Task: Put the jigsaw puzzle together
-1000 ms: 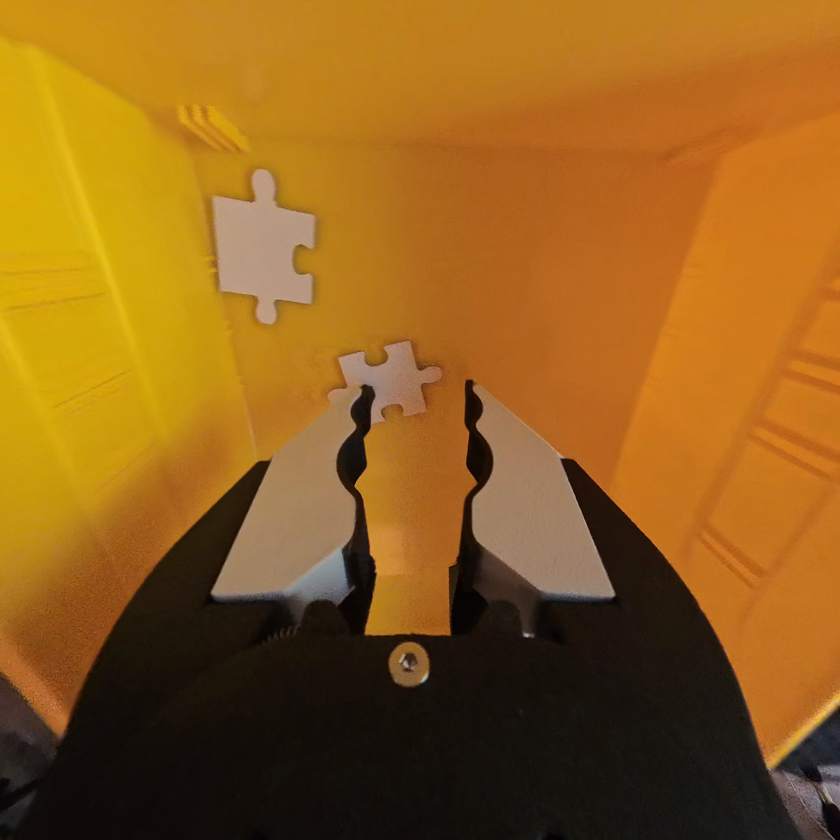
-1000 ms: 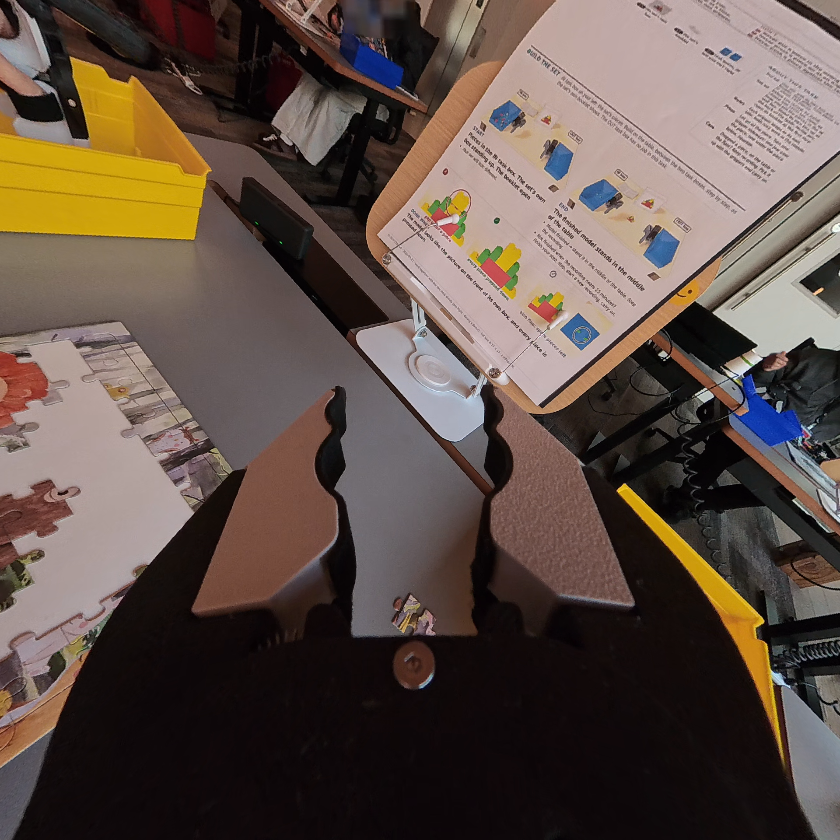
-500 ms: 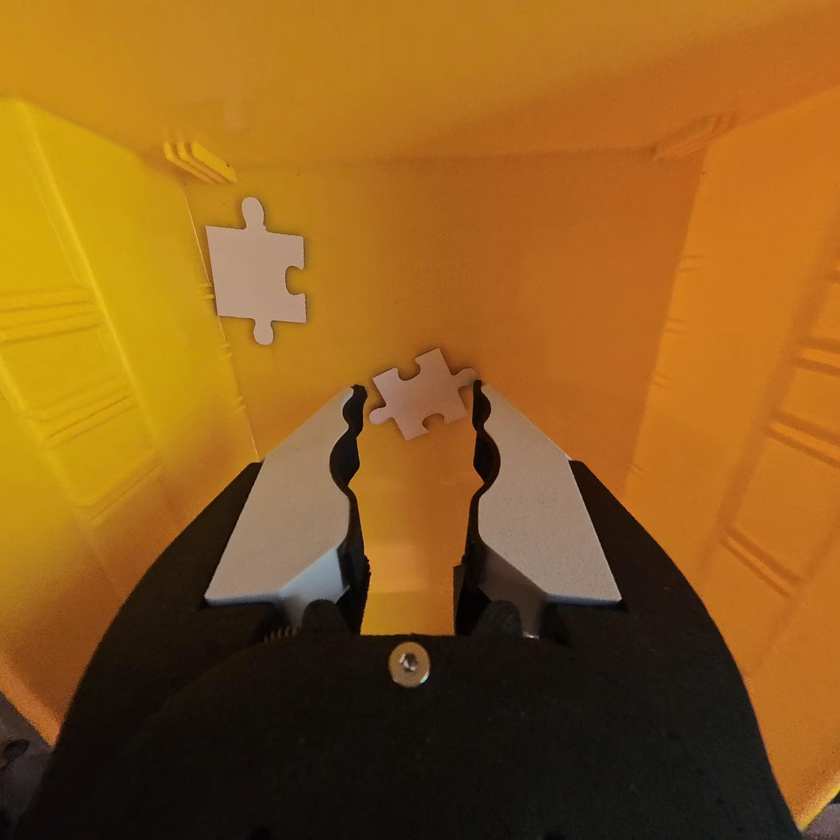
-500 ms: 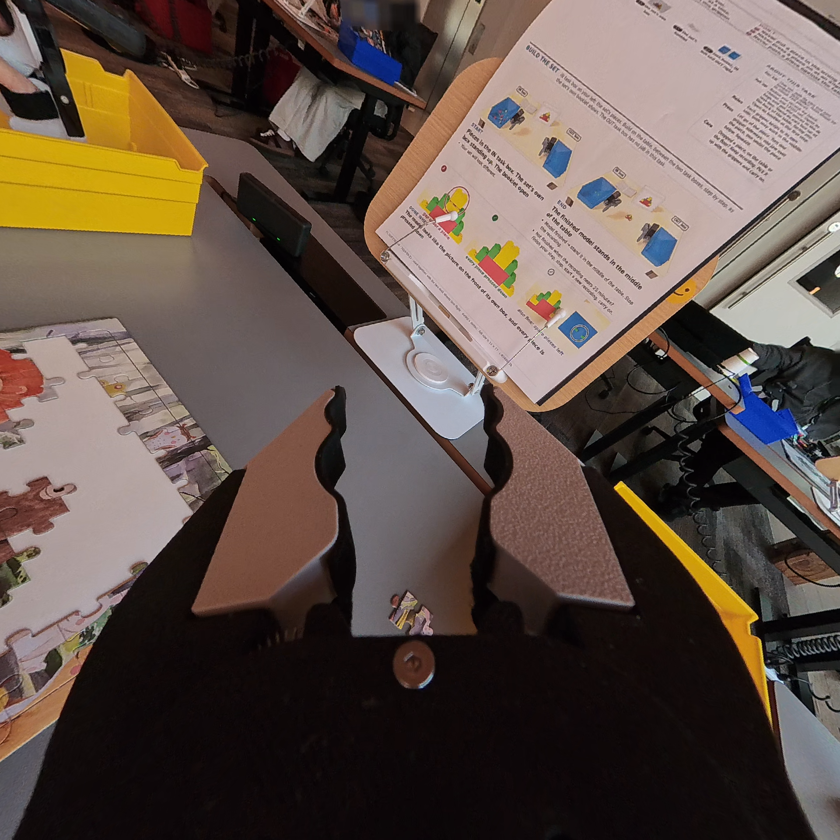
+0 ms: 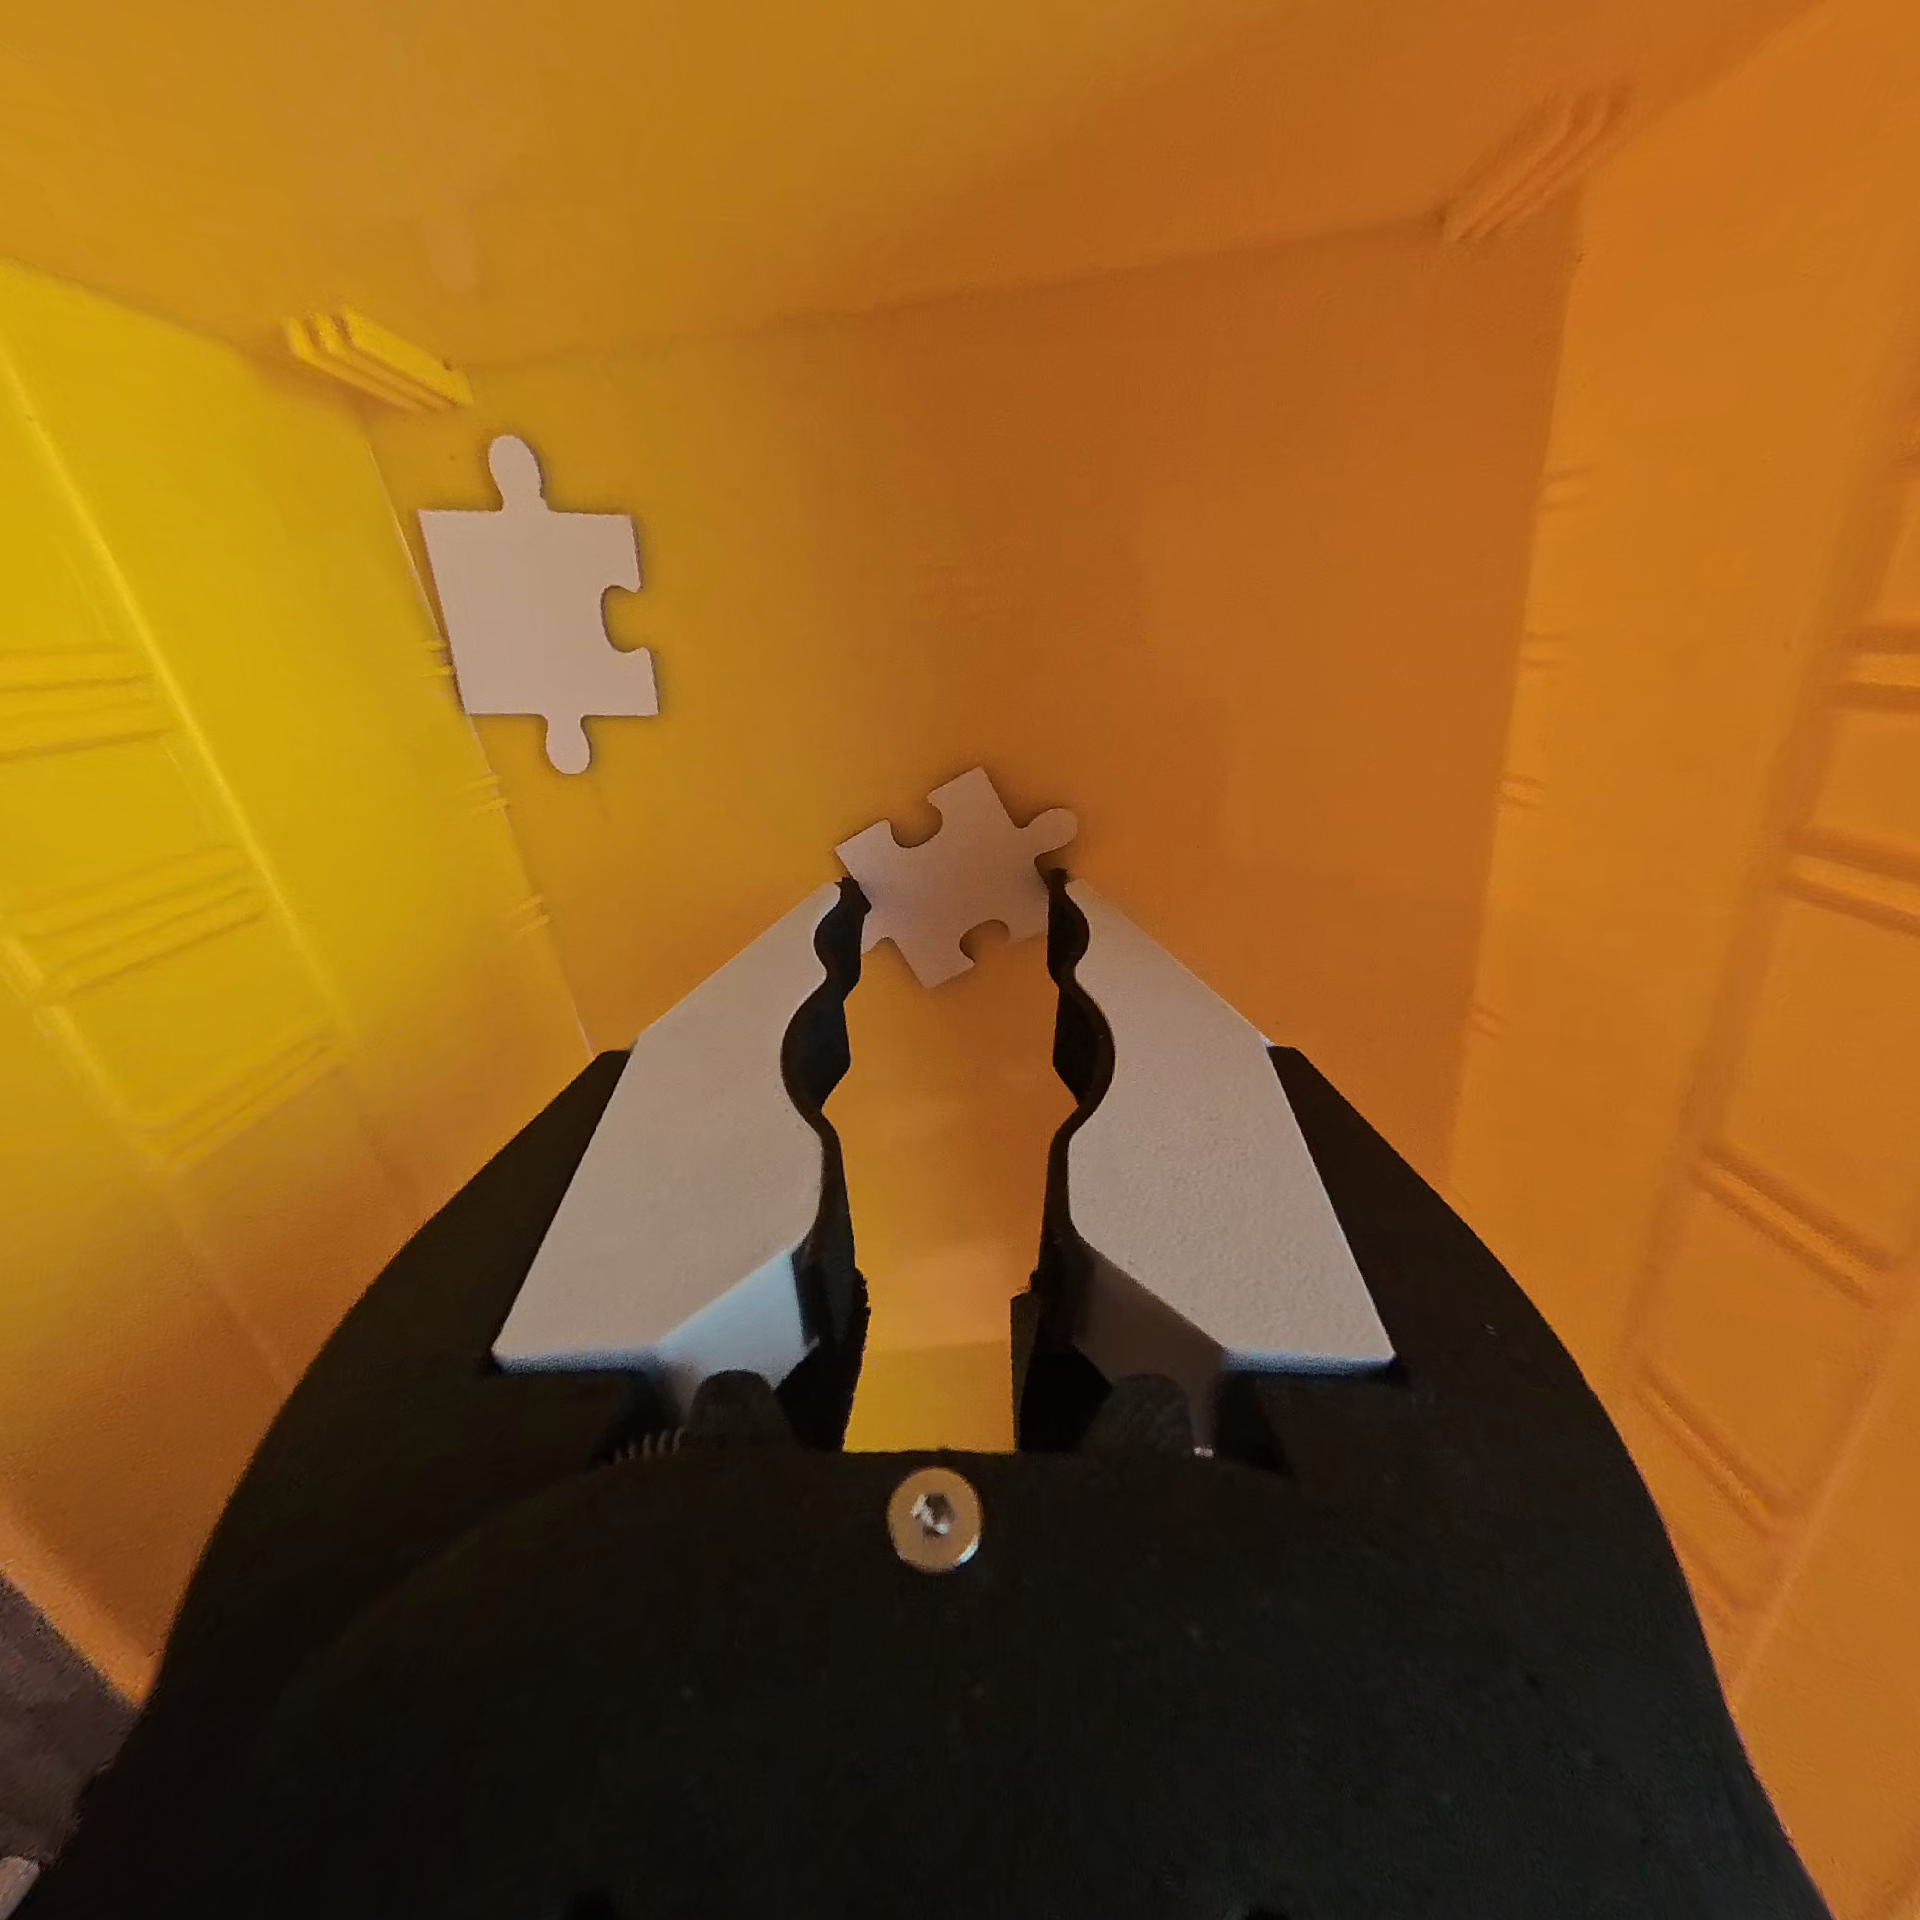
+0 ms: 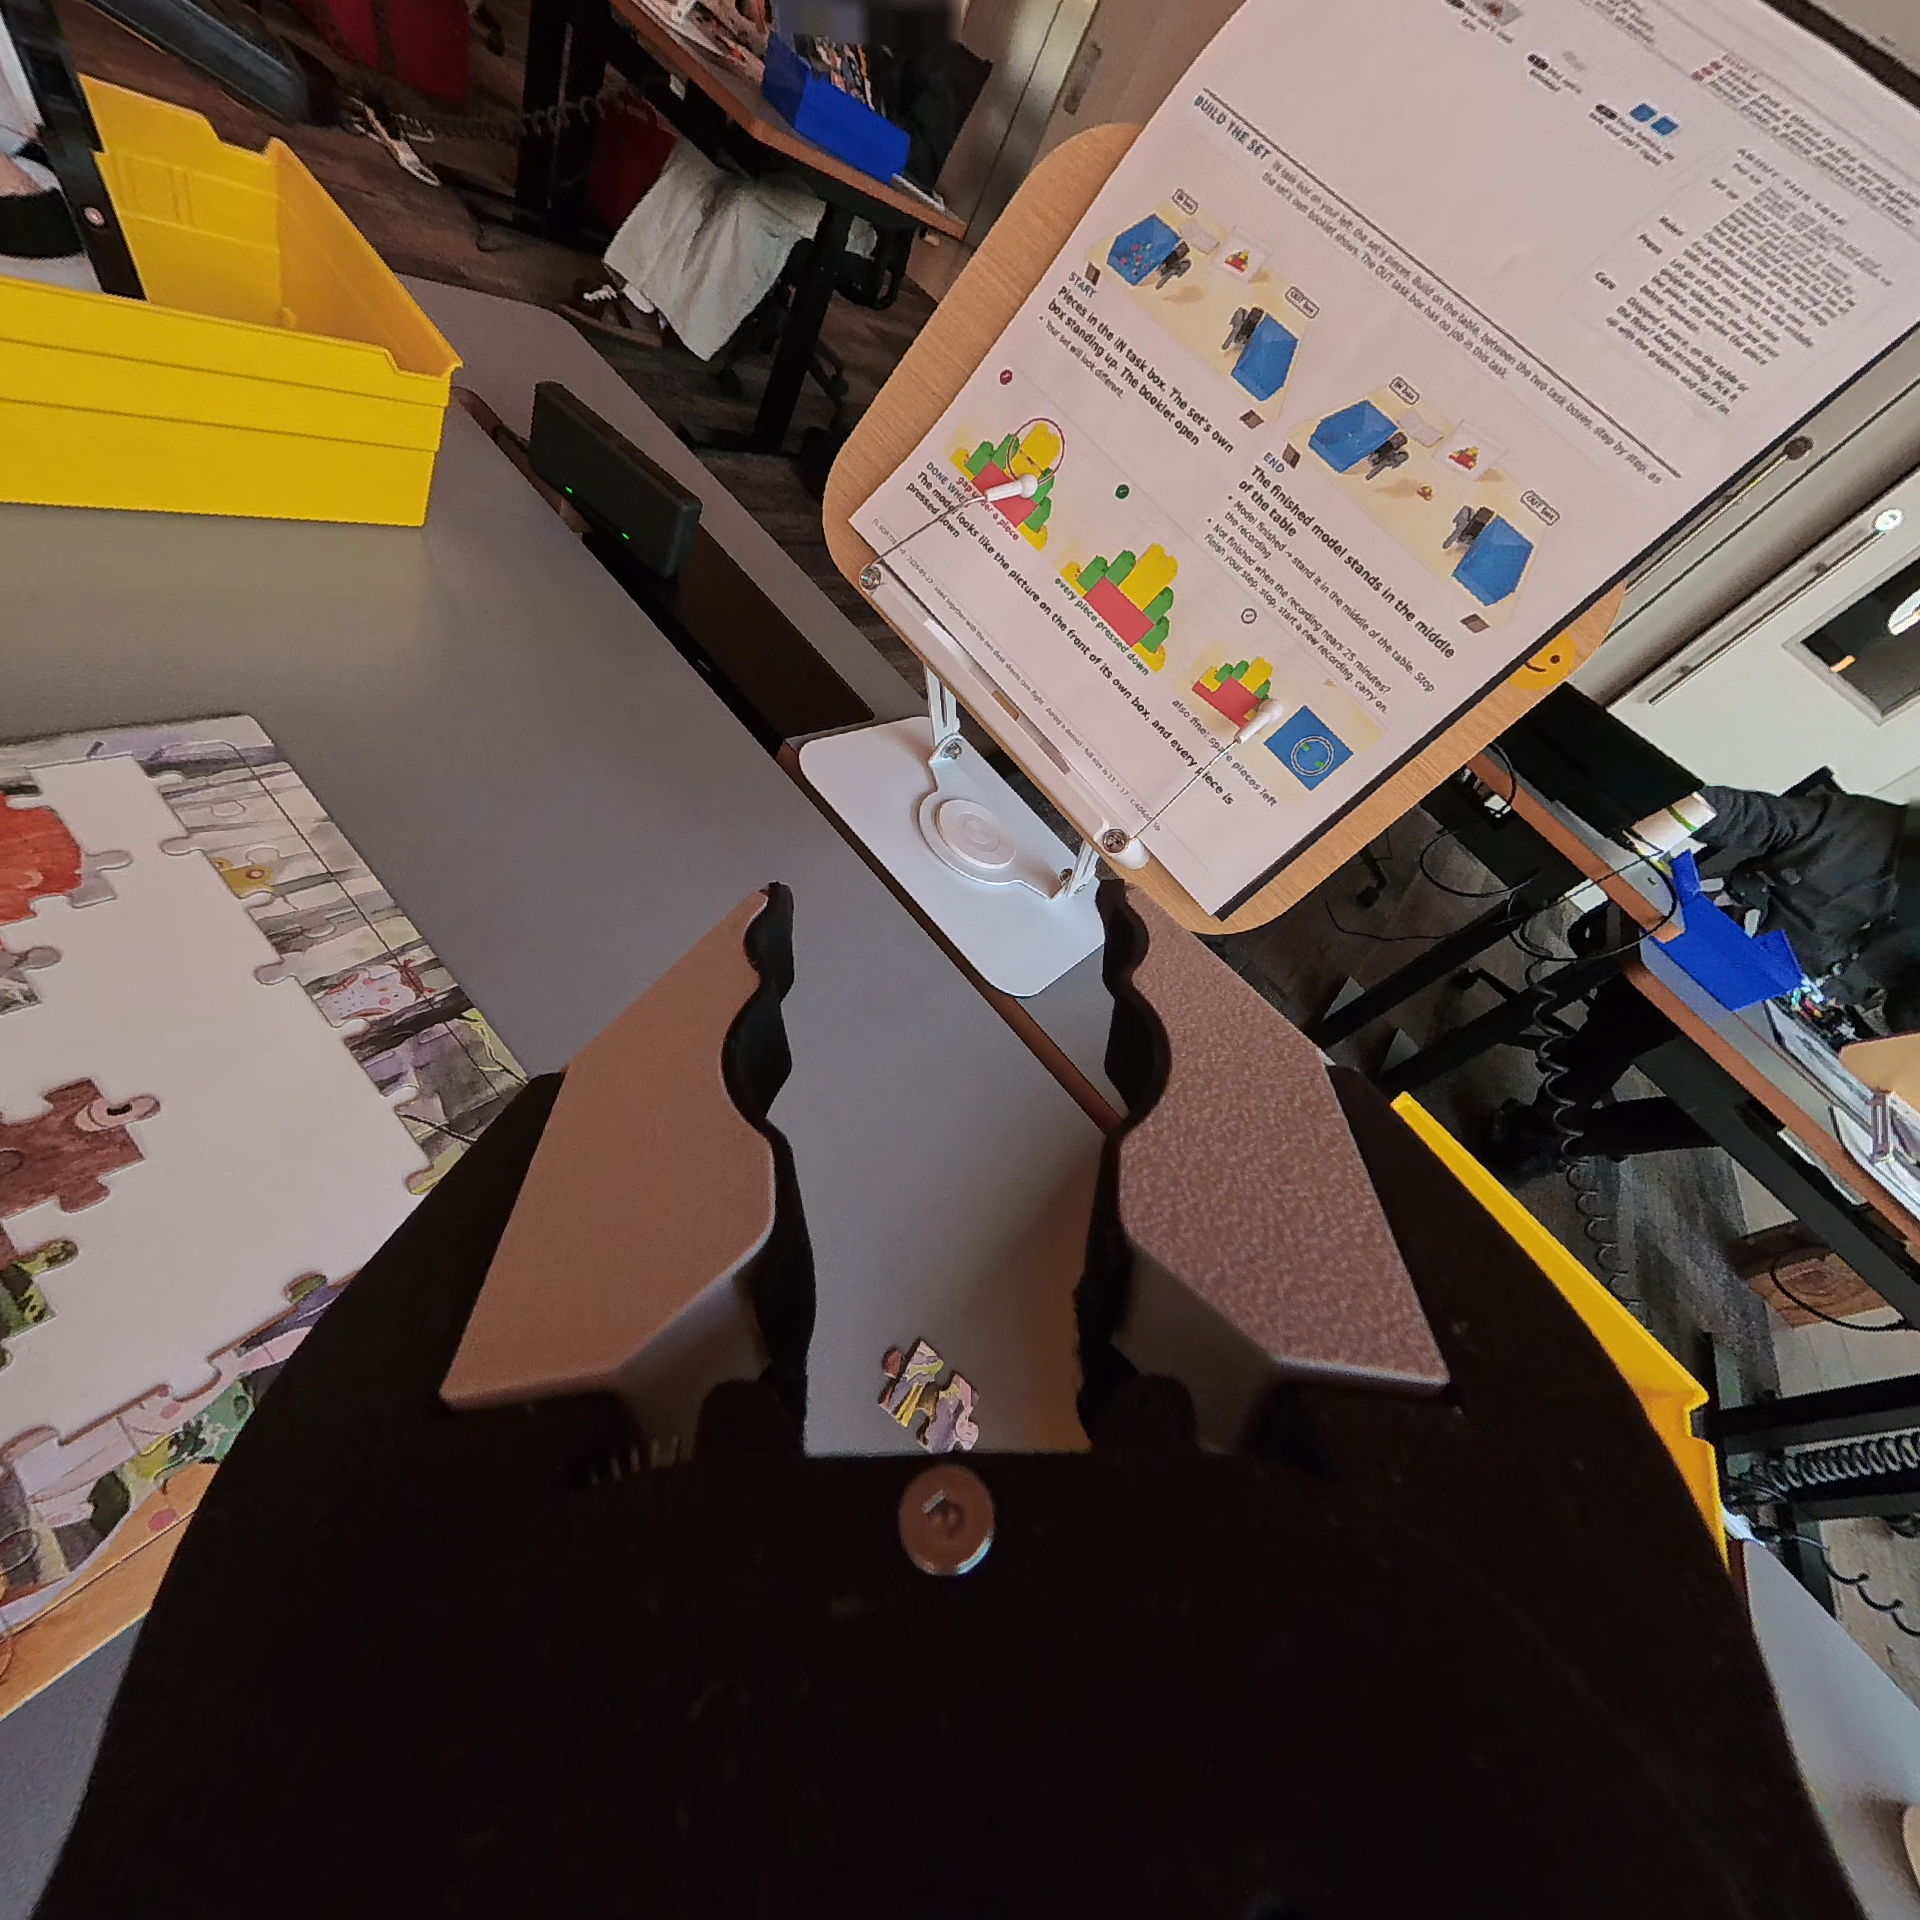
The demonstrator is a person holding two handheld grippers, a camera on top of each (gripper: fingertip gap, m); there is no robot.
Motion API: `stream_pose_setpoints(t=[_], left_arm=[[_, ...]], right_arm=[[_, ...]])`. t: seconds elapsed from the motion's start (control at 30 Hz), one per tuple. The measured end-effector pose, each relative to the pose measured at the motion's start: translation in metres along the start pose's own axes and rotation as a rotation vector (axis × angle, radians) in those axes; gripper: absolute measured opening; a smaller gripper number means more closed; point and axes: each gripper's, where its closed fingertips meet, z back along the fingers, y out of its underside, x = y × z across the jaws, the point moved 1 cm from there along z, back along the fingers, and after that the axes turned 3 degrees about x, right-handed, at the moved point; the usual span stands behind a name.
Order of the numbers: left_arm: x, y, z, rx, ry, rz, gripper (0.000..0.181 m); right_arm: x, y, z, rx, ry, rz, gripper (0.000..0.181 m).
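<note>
While the right gripper (image 6: 940,904) is idling open and empty, the open left gripper (image 5: 951,883) is now bracketing the small white piece (image 5: 951,883) on the yellow bin (image 5: 1143,520) floor, readying a pickup.

We see a grey table (image 6: 540,665) with a white-based wooden stand (image 6: 966,831) carrying a printed sheet (image 6: 1382,395). Beyond it lie dark flooring (image 6: 1683,1236), other desks (image 6: 831,156) on black legs and a coiled cable (image 6: 1558,1122). Daylight brightens the tabletop. On the left, yellow walls (image 5: 1039,468) fill our sight.
</note>
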Motion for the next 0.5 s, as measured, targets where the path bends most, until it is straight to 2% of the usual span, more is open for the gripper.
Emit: stream_pose_setpoints(t=[0.13,0.2,0.27,0.3,0.37,0.43,0.5], left_arm=[[0.002,-0.001,0.016,-0.076,0.01,0.017,0.034],[-0.009,-0.006,0.042,-0.178,0.051,0.01,0.034],[-0.041,-0.009,0.081,-0.317,0.17,-0.039,0.034],[-0.069,-0.008,0.105,-0.391,0.285,-0.094,0.034],[-0.149,0.007,0.166,-0.544,0.66,-0.27,0.034],[-0.215,0.04,0.226,-0.654,1.024,-0.441,0.033],[-0.257,0.07,0.262,-0.7,1.262,-0.526,0.033]], right_arm=[[0.003,-0.005,0.001,-0.016,-0.002,0.008,0.058],[0.009,-0.017,0.0,-0.05,-0.007,0.015,0.059],[0.023,-0.041,-0.002,-0.132,-0.025,0.037,0.059],[0.033,-0.057,-0.003,-0.187,-0.033,0.053,0.058],[0.058,-0.091,-0.006,-0.32,-0.027,0.107,0.058],[0.104,-0.123,-0.006,-0.47,-0.096,0.188,0.058],[0.149,-0.147,-0.004,-0.566,-0.186,0.209,0.059]])
